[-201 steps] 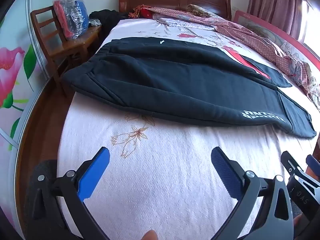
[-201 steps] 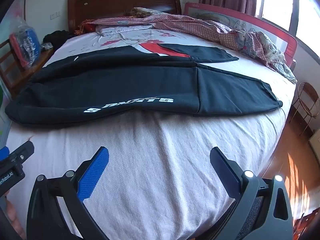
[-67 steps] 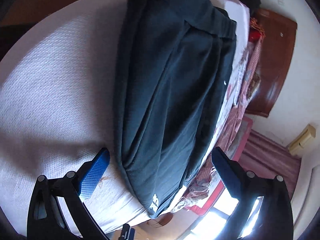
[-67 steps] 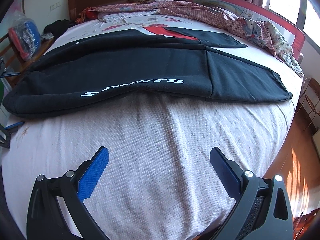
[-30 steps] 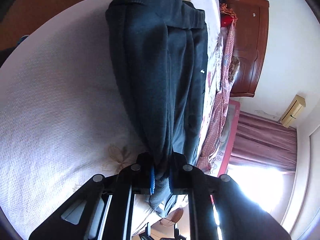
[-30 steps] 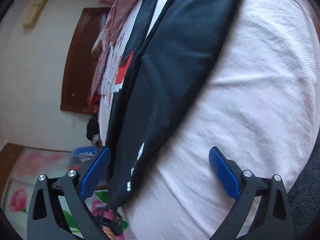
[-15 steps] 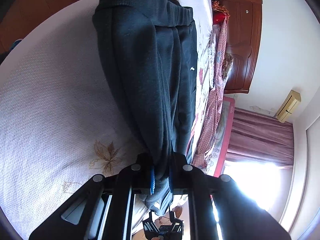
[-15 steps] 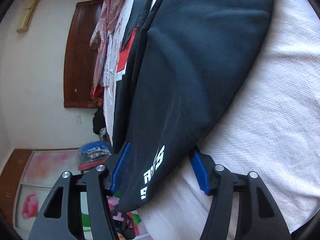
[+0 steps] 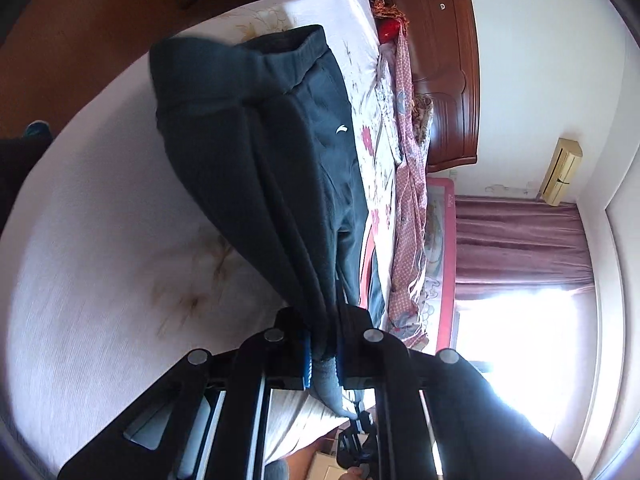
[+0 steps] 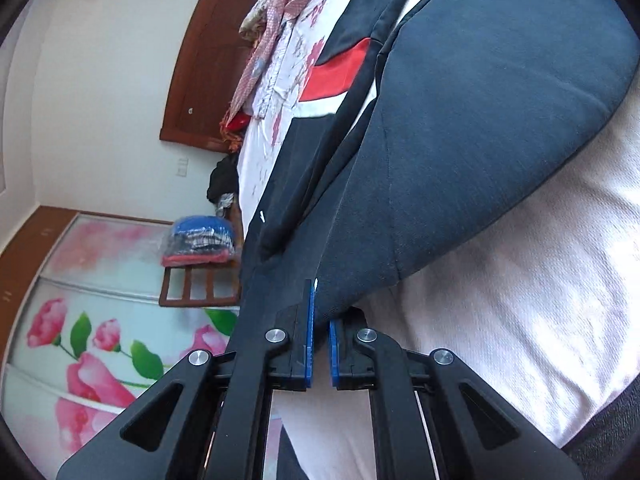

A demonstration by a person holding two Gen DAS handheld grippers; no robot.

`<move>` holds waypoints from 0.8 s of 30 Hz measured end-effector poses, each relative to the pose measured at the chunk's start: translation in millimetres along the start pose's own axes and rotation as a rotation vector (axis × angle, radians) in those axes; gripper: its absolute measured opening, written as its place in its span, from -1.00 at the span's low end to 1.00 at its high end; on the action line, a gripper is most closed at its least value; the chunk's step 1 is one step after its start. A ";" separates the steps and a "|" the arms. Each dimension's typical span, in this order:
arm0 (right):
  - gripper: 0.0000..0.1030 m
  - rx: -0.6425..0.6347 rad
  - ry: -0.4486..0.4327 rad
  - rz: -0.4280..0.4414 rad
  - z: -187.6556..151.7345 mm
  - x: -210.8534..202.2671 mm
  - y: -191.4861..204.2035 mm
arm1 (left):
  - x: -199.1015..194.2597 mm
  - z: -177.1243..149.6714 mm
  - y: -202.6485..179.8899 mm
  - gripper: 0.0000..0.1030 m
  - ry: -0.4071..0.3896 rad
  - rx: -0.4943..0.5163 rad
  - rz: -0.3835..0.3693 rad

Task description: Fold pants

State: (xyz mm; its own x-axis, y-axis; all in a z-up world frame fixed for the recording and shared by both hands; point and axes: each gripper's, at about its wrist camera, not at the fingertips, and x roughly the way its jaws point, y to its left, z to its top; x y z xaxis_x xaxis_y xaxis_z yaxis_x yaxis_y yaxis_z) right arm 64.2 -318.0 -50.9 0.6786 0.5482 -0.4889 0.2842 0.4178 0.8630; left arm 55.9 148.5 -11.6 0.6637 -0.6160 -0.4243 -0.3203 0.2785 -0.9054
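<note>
Our bed (image 9: pixel 100 240), pale pink sheet w/ floral print.
On it we see dark pants (image 9: pixel 256 152) spread across, plus a rumpled checked pink blanket (image 9: pixel 412 184) along the far side.

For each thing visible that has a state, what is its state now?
Dark navy fleece pants: near edge lifted off the bed, far leg flat.
Left tool: shut on the pants.
Right tool: just closed on the pants.
Maroon window curtain: drawn aside.
</note>
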 end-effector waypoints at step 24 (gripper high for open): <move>-0.46 0.175 -0.445 -0.340 70.7 -183.4 -113.3 | -39.9 -83.4 -73.7 0.96 -0.002 0.595 0.373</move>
State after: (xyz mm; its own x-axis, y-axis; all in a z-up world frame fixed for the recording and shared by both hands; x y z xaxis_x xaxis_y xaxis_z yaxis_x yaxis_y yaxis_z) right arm -44.6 -517.1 -50.0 0.7385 0.0312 -0.6735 0.6173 0.3704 0.6940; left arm -3.3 91.2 73.1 0.5829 -0.4001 -0.7072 -0.1030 0.8270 -0.5527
